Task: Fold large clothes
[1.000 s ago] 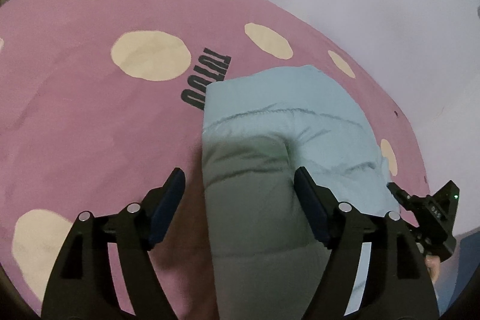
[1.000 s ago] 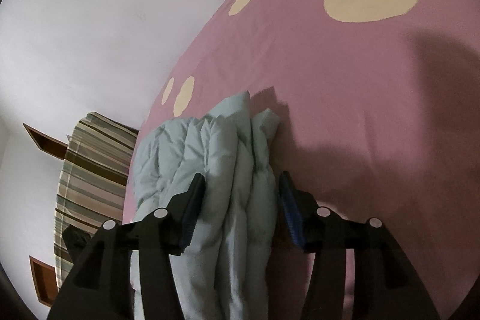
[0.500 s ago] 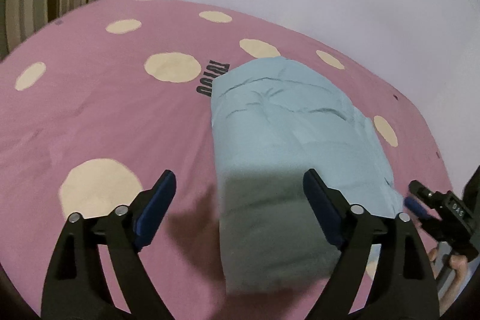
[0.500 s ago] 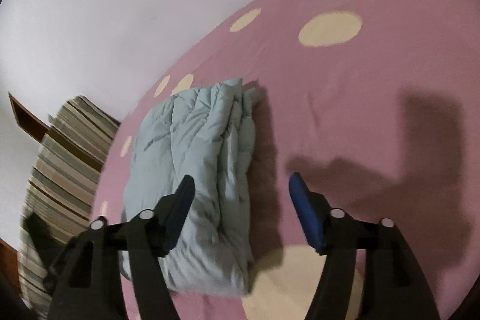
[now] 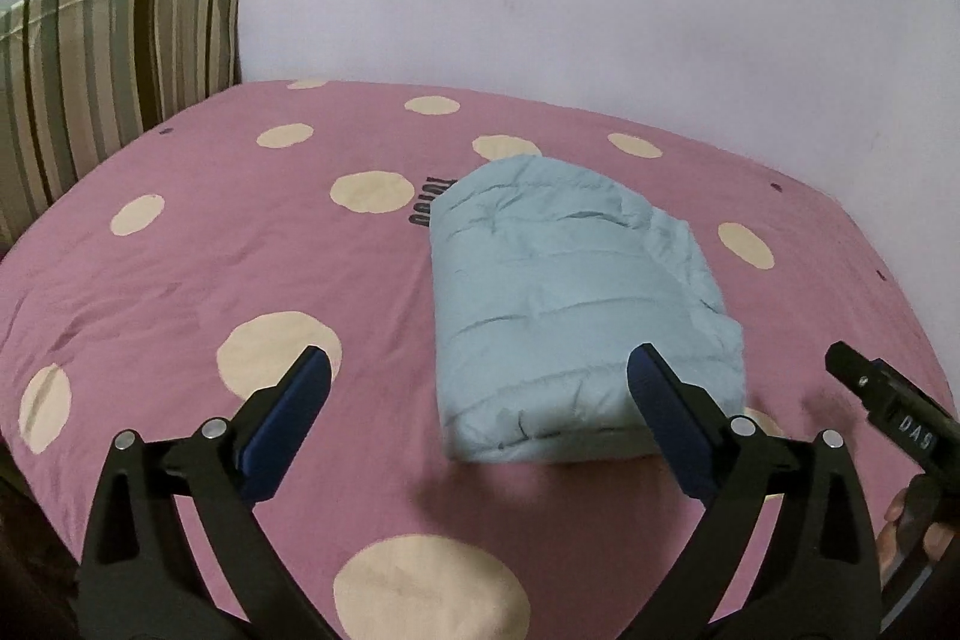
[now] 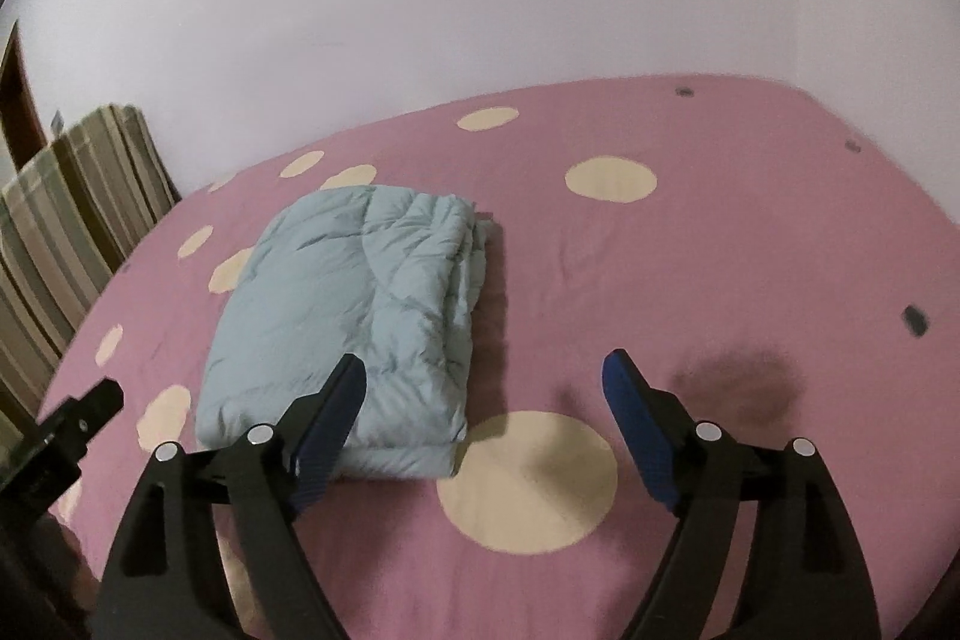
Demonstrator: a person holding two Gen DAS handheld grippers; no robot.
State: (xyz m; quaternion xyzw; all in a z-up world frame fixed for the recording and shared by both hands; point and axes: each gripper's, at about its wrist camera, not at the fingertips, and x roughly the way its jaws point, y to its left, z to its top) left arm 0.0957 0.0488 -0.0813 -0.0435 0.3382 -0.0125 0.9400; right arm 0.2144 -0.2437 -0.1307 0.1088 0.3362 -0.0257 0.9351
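Jacket [image 5: 570, 304], pale blue and folded, lies mid-frame on my pink dotted bedspread [image 5: 180, 268]. My left gripper [image 5: 474, 388] and right gripper [image 6: 483, 388] gape wide, holding nothing. Only the left view shows black lettering [image 5: 429, 202] beside it.

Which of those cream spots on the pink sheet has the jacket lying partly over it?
In the left wrist view, the far spot behind the folded blue jacket: the jacket's far edge hides its lower part, while neighbouring spots show as whole ovals.

Two wrist views above the bed [image 5: 180, 250] — both facing the folded jacket [image 5: 570, 304] from near.
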